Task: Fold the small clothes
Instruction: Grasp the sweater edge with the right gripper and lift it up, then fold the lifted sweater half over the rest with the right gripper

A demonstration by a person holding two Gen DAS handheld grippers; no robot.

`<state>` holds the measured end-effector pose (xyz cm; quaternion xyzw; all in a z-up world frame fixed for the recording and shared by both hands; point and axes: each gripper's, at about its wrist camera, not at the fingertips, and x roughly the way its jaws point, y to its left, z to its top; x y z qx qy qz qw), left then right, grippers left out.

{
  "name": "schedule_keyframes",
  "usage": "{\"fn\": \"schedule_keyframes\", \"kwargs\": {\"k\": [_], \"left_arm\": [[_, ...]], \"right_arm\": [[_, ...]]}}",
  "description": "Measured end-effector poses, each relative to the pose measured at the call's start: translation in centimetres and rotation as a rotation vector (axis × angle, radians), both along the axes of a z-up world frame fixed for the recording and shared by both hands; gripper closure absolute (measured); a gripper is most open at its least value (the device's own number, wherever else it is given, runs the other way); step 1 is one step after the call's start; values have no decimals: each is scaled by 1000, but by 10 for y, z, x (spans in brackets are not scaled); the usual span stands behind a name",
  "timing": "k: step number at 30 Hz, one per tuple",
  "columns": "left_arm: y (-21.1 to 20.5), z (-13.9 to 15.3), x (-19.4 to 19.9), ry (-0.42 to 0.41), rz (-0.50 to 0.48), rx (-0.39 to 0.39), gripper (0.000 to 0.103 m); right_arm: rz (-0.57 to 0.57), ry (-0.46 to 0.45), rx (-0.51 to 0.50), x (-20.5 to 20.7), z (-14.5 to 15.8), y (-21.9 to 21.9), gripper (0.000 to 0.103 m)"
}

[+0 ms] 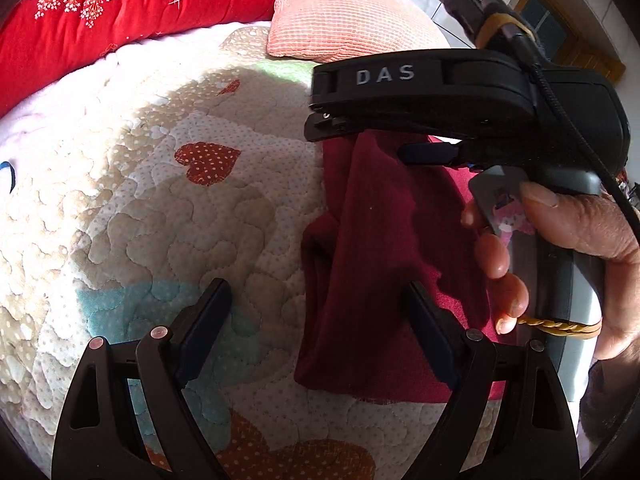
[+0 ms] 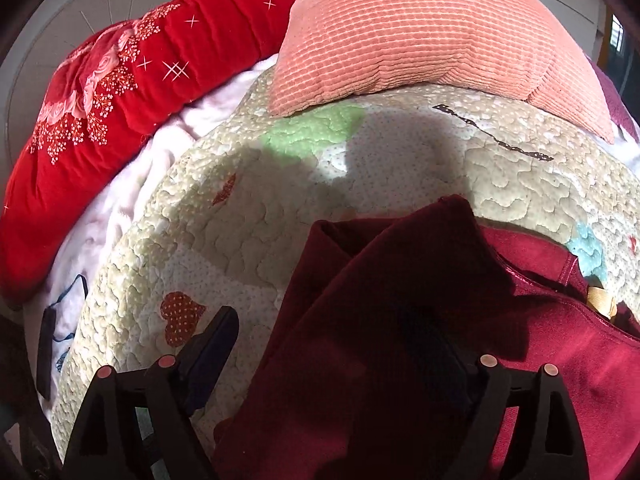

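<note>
Quilt [image 1: 160, 220] on bed, with one red cloth [image 1: 372, 260] at 3 o'clock, a flap draped over right claw [image 2: 332, 316]; both claws wide apart, left claw [image 1: 316, 286] low at 6 o'clock. Pinch the flap edge first, then lay it over flat, edges matched. Counted: one cloth, two claws, one pillow [image 1: 332, 20], one blanket [image 1: 120, 0].

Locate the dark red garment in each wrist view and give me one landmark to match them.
Left wrist: garment right of centre, hanging from the right tongs.
Right wrist: garment fills the lower centre and right, draped over one finger.
Shared landmark: pink pillow, top of both.
</note>
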<state>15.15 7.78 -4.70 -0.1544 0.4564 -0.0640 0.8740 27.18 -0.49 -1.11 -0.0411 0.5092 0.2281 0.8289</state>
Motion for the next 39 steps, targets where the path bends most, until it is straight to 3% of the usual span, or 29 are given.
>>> {"fn": "schedule_keyframes", "kwargs": {"k": [8, 10, 11, 13, 15, 18, 21, 22, 23, 25, 26, 27, 30, 34, 39], "left_arm": [[-4, -1, 2, -4, -2, 25, 15], [-5, -1, 1, -5, -2, 28, 14], [-6, -1, 1, -5, -2, 27, 14], [-7, -1, 1, -6, -1, 29, 13], [-8, -1, 0, -9, 0, 34, 12], [-15, -1, -1, -32, 1, 57, 10], [-25, 1, -3, -69, -28, 61, 11], [-27, 4, -5, -91, -50, 28, 18], [-27, 8, -7, -113, -71, -23, 42], [-32, 19, -13, -134, -102, -64, 58], [-37, 26, -19, -162, -125, -63, 73], [-45, 34, -25, -182, -158, -65, 79], [-80, 59, -44, -231, -263, -92, 79], [-150, 79, -61, -257, -423, -46, 79], [-222, 47, -54, -144, -543, -25, 79]], "right_arm": [[73, -154, -168, -20, -14, 17, 5], [51, -176, -166, -21, -11, 11, 15], [39, -190, -169, -22, -8, 6, 33], [58, -179, -99, -23, 0, -4, 46], [82, -170, -25, -28, 12, -17, 71], [68, -159, 101, -36, 32, -43, 84], [58, -155, 205, -47, 49, -67, 89], [53, -163, 228, -51, 54, -75, 89], [46, -171, 247, -57, 59, -82, 90], [29, -189, 277, -68, 71, -101, 91], [22, -202, 288, -75, 77, -111, 91], [17, -218, 294, -80, 85, -121, 91], [-5, -277, 290, -95, 104, -154, 92], [-84, -308, 288, -111, 112, -216, 92], [-287, -215, 237, -111, 66, -293, 92]]}}
